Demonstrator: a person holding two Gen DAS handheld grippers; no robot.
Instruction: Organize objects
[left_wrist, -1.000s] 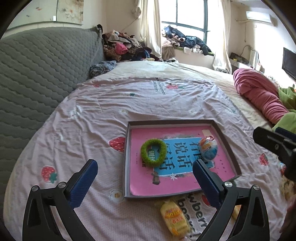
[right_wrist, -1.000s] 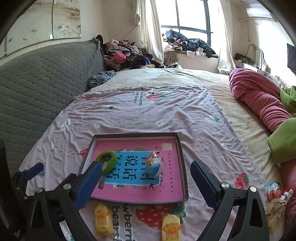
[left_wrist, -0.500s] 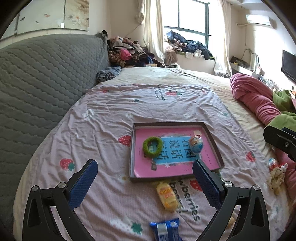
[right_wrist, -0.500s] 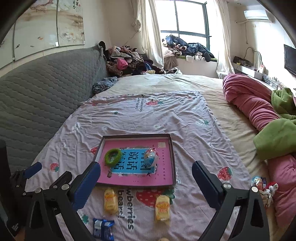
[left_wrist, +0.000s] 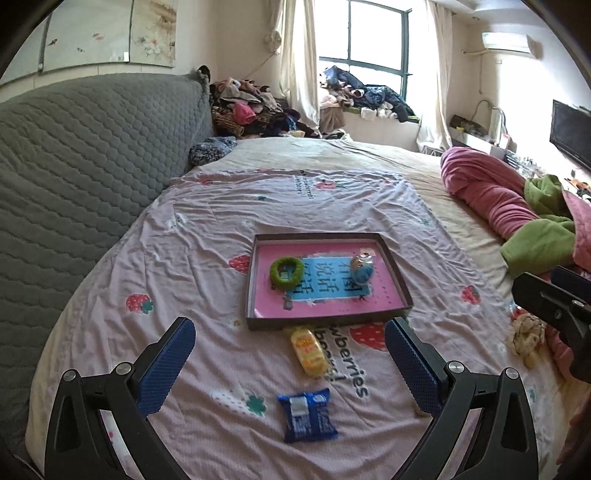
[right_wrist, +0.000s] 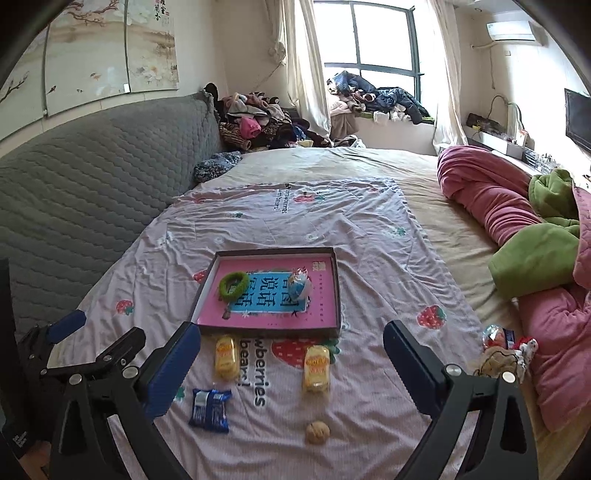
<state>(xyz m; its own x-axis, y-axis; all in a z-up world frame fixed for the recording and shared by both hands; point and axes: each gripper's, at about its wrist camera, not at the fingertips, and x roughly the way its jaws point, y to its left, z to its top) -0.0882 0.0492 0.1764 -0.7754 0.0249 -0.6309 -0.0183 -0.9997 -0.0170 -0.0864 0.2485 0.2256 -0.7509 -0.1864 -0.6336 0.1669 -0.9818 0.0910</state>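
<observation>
Spread wide and empty, both left tongs (left_wrist: 288, 363) and right tongs (right_wrist: 291, 363) are held above the bed (right_wrist: 369, 221), snacks scattered below the tray (right_wrist: 267, 328).

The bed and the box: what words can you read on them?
"wberries" and "bears!" on the strawberry sheet, near the tray; the rest is hidden.
Small dark print farther up the sheet: too small to read.
Large Chinese characters on the blue panel of the pink tray: too blurred to read surely.
Red label on the two yellow packets: unreadable.
White label on the blue packet: unreadable.
</observation>
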